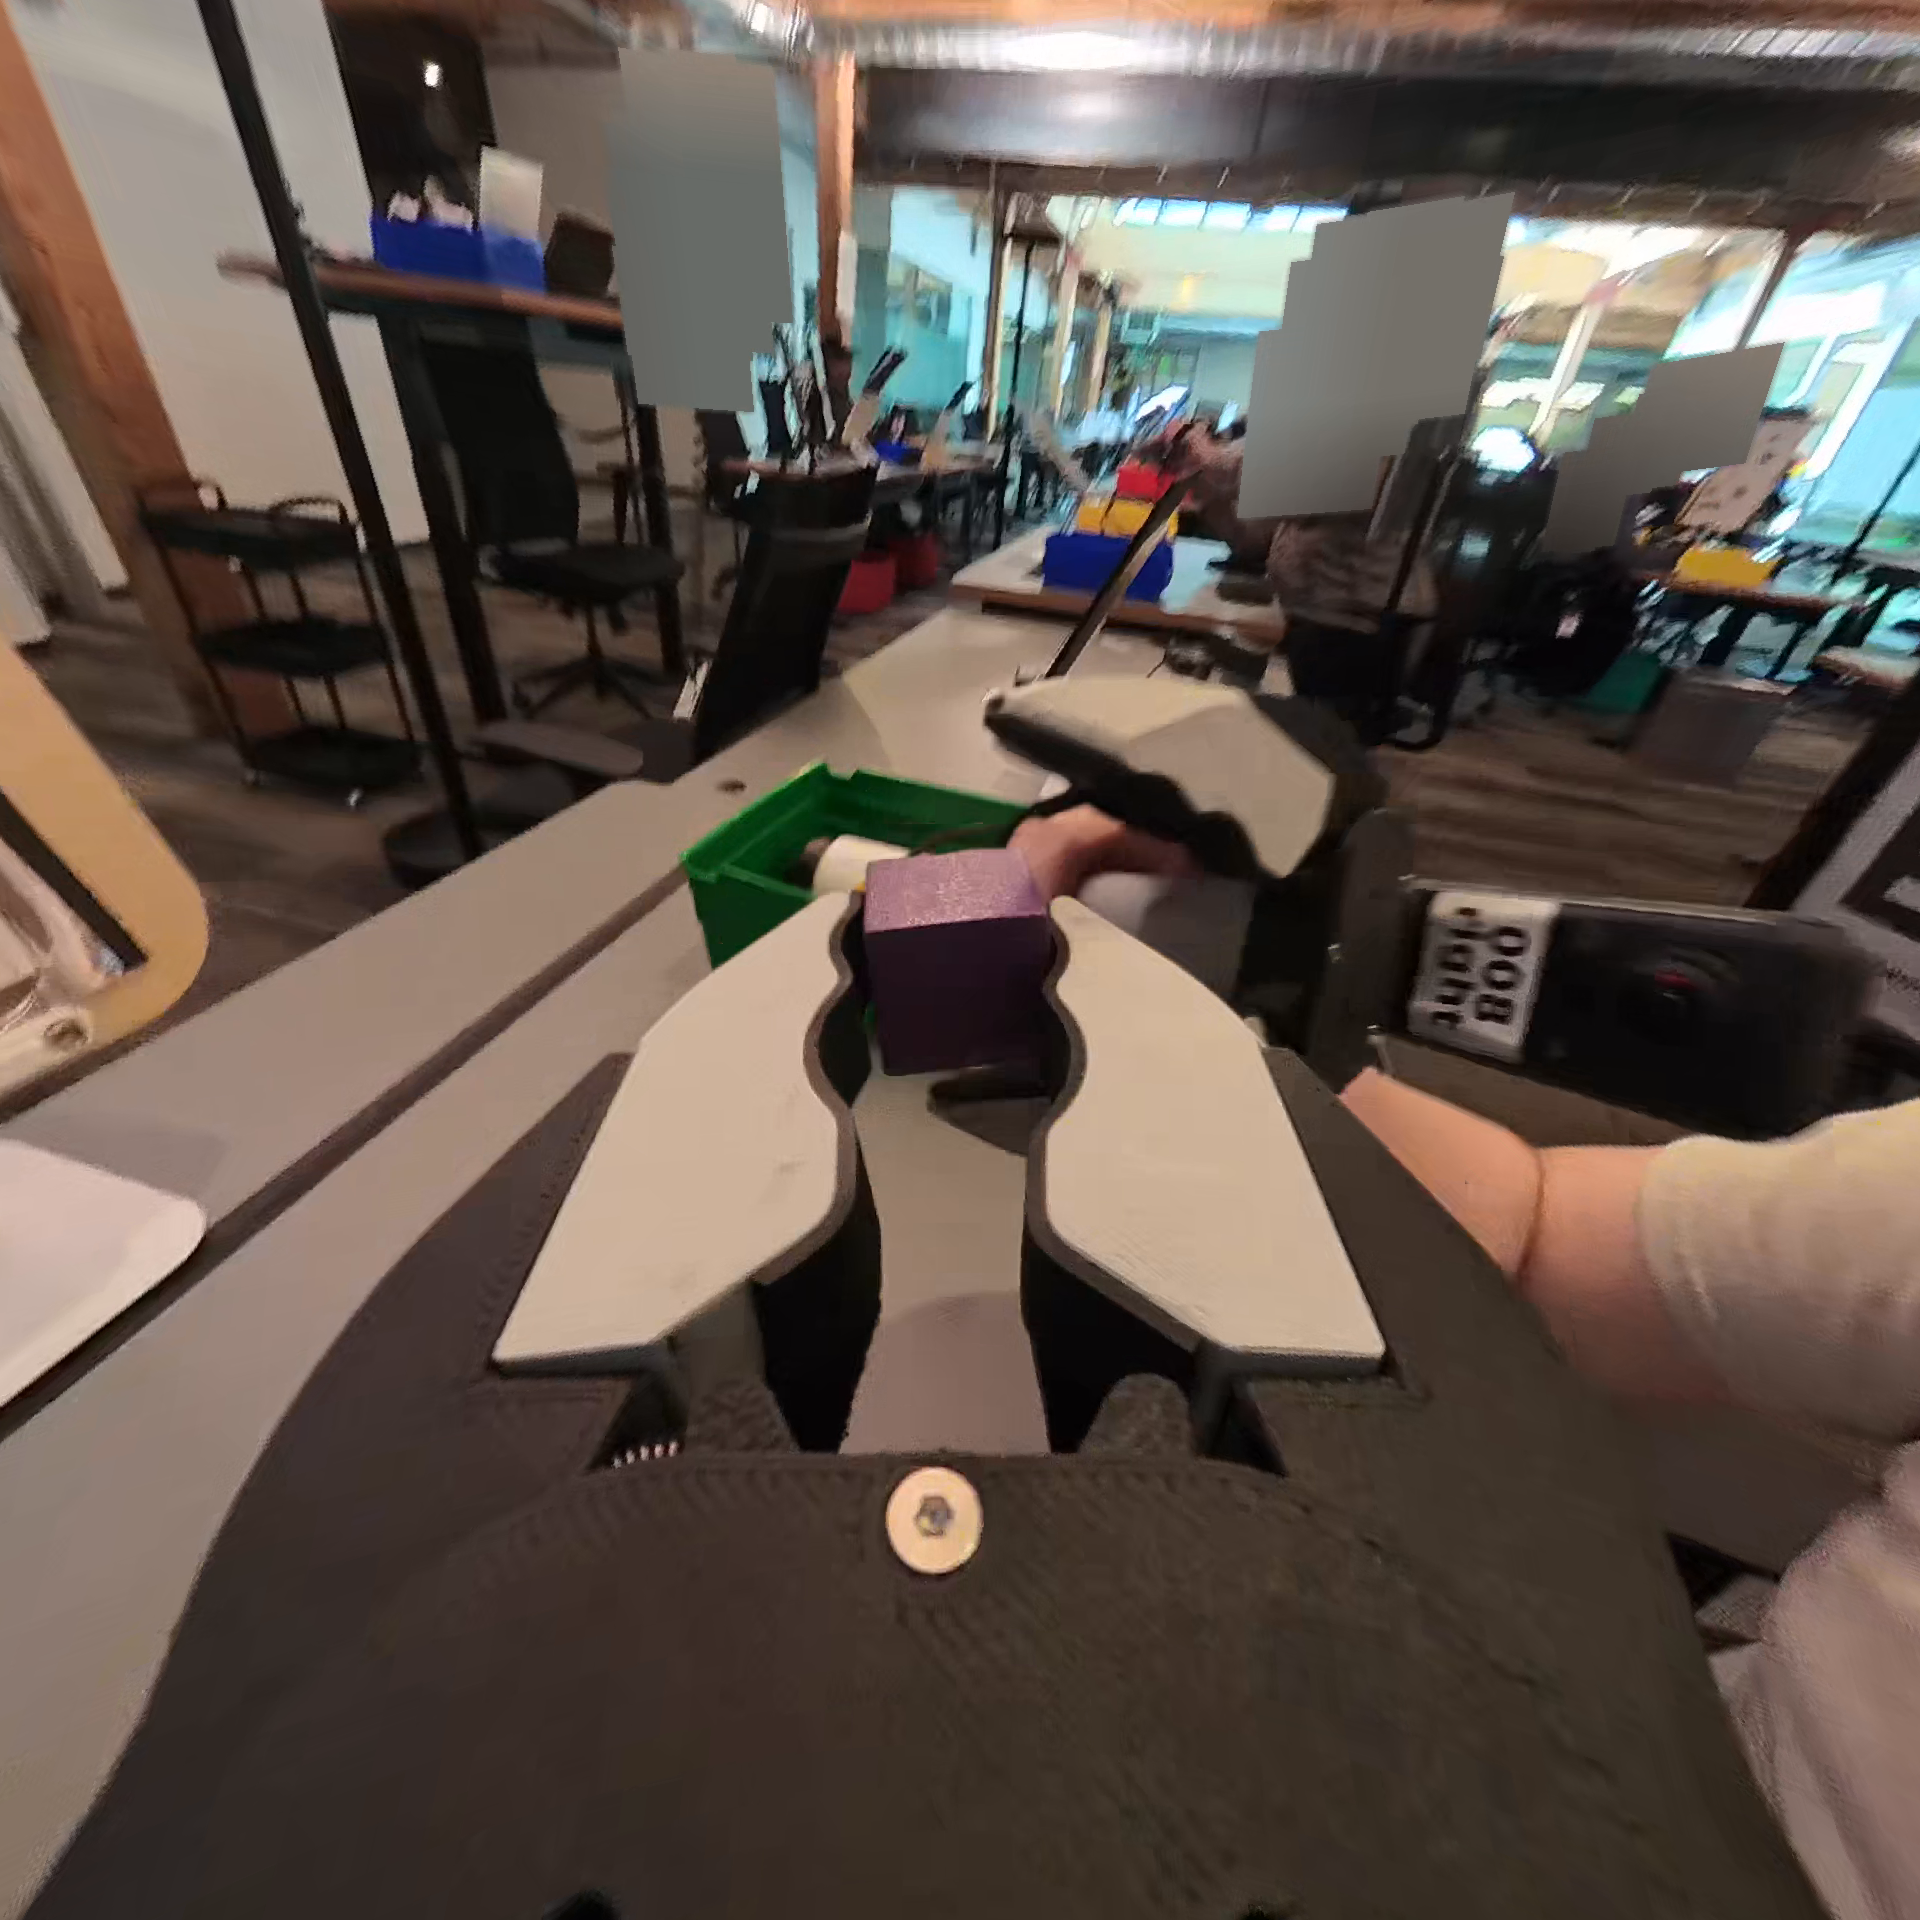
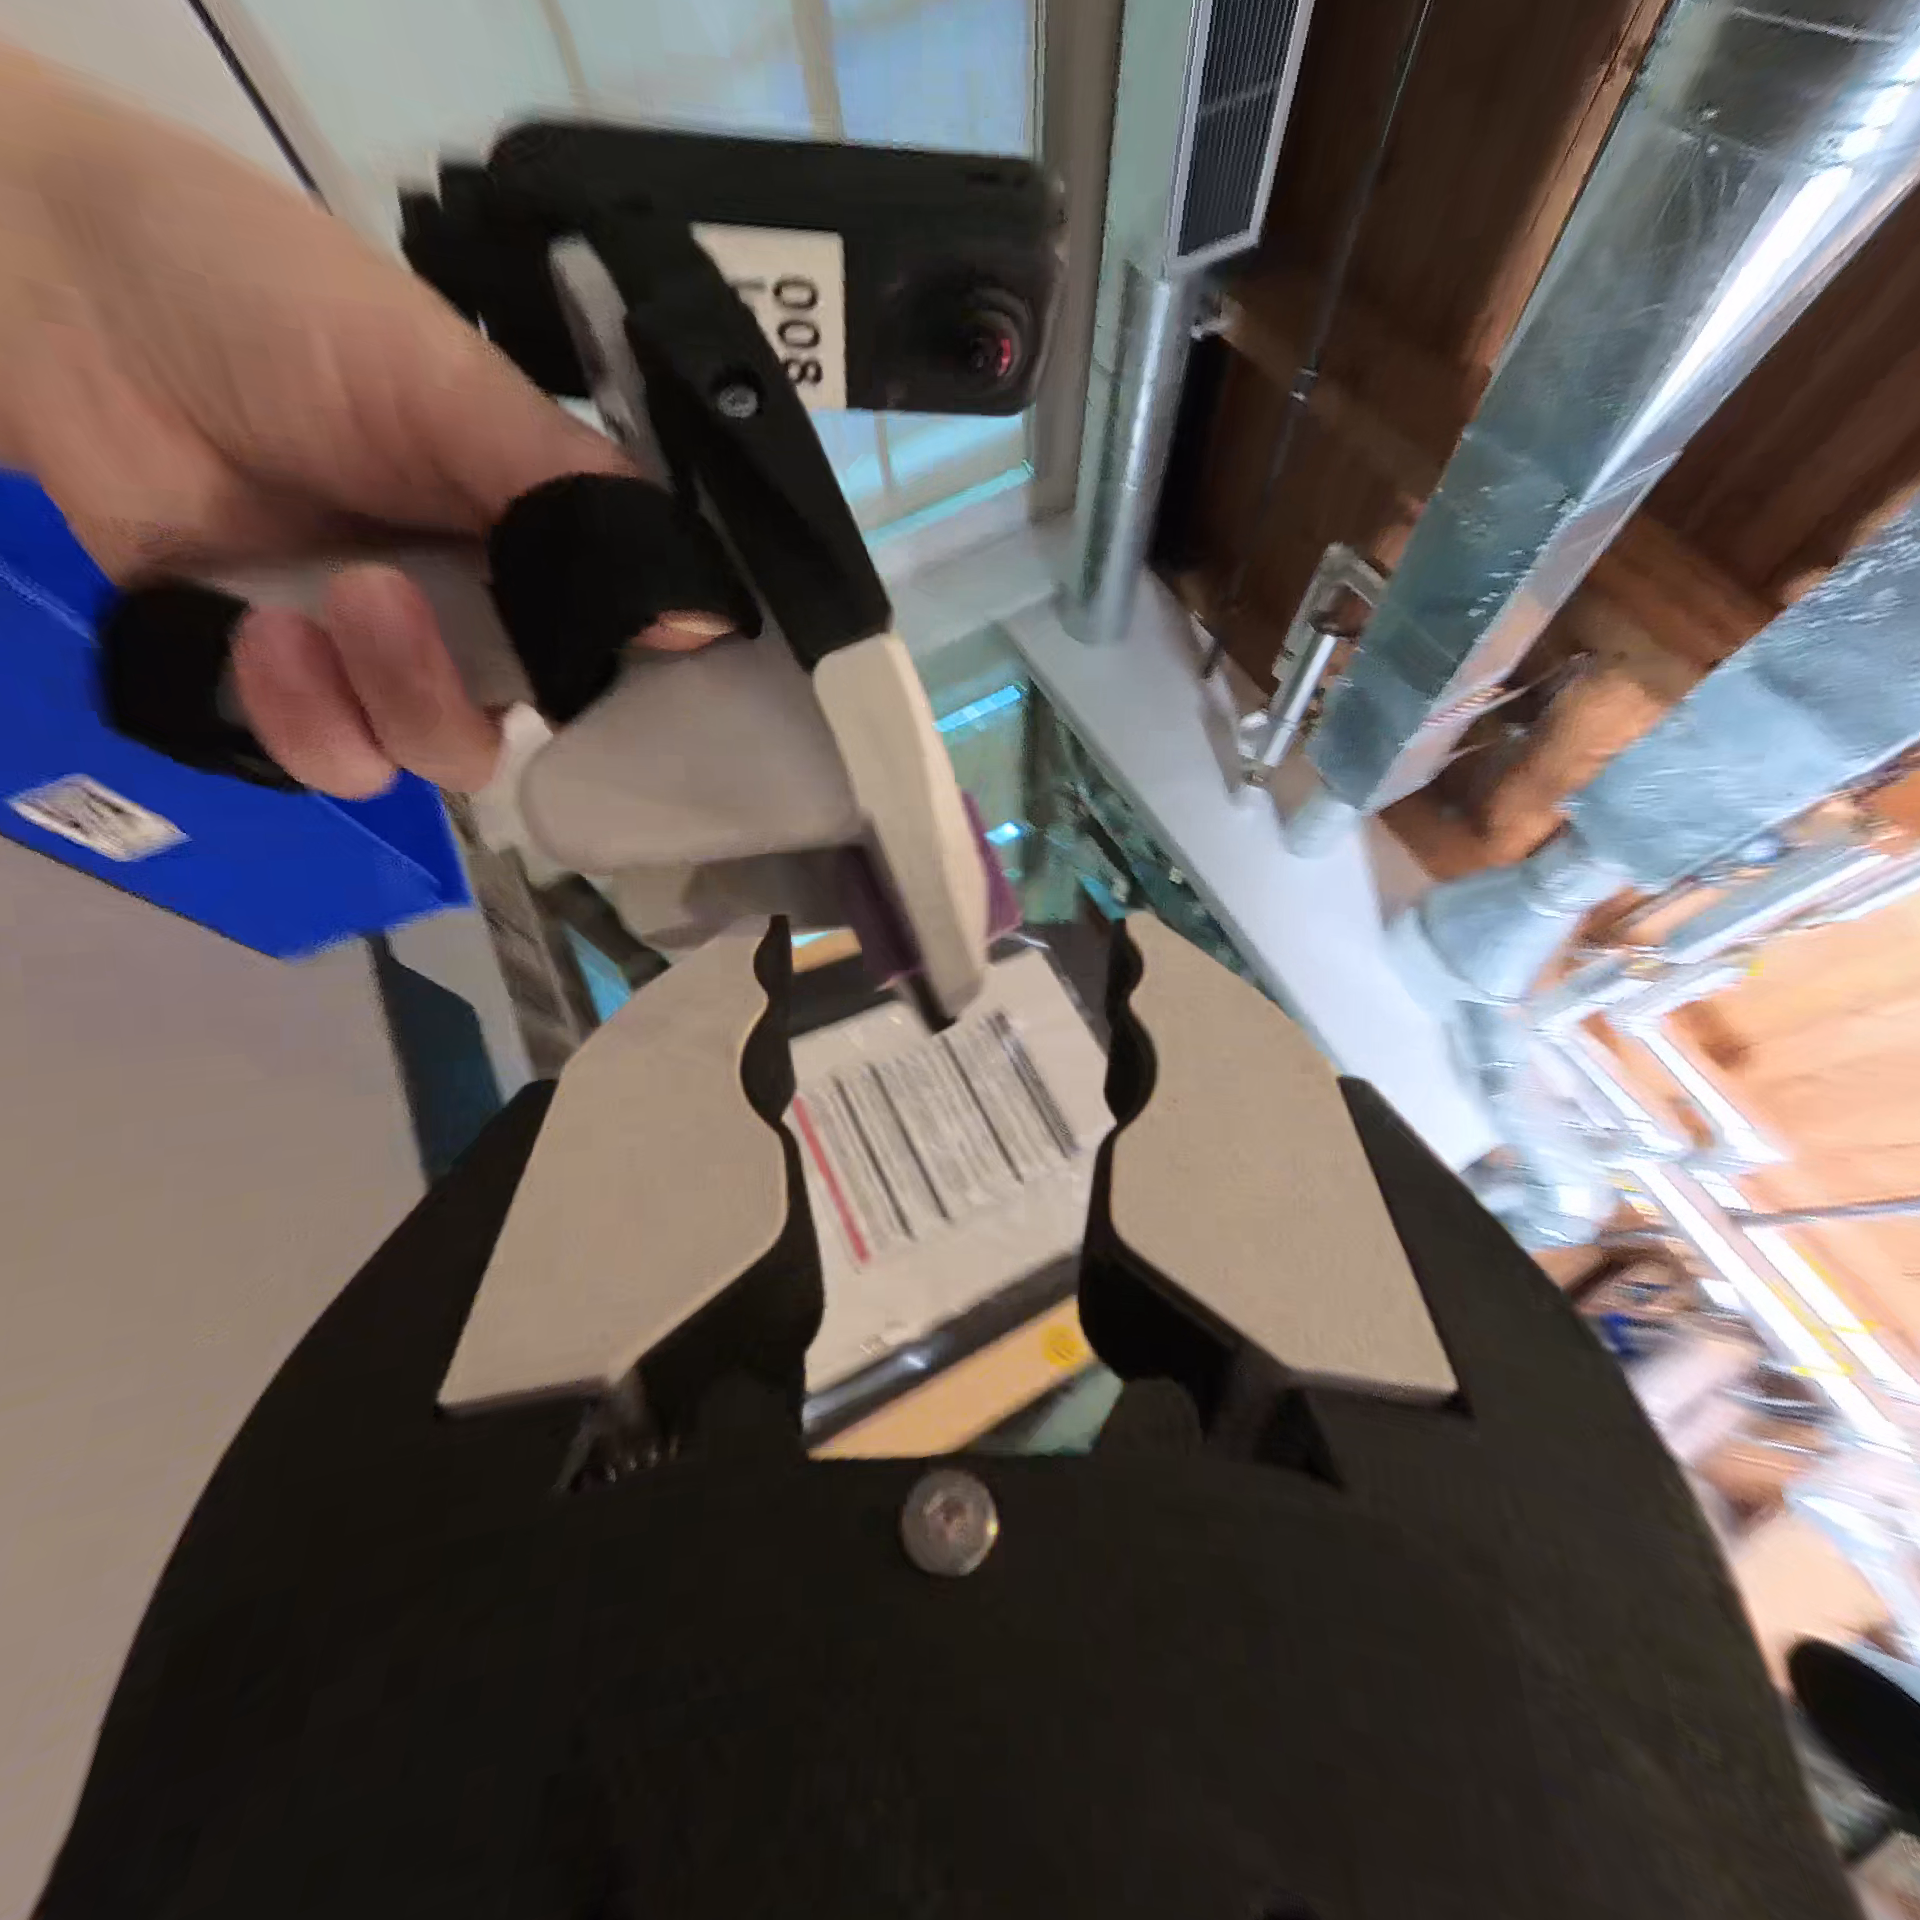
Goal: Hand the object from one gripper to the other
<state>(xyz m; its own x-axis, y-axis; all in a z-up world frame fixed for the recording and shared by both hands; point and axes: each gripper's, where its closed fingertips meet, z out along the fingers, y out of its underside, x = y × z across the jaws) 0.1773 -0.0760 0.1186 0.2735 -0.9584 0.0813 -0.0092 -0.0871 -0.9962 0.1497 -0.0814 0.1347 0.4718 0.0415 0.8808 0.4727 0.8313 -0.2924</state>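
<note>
A: Status on the handoff?

B: Left hand-held gripper (image 1: 951, 935), grey fingers on a black body, is clamped on the purple matte cube (image 1: 956, 961). The cube sits between the fingertips, held clear above the grey counter (image 1: 343, 1039).

A: And the right one?

B: Right hand-held gripper (image 2: 945, 966) has its fingers spread, nothing between them. From its own camera it points at the left unit, tips just beside the left's grey fingers (image 2: 914, 831). Only a sliver of purple shows there behind a finger.

A: Contact with the cube?

B: Can't tell from either view. In the left wrist view the right unit sits just beyond and to the right of the cube, tilted, with a bare hand (image 1: 1101, 857) on its handle.

A: Anything else nearby?

B: Green plastic bin (image 1: 769, 883) on the counter right behind the cube, something white inside. In the right wrist view, a blue plastic bin (image 2: 260, 862) at left and a white labelled sheet (image 2: 935, 1132) under the open fingers. Both frames are motion-blurred.
</note>
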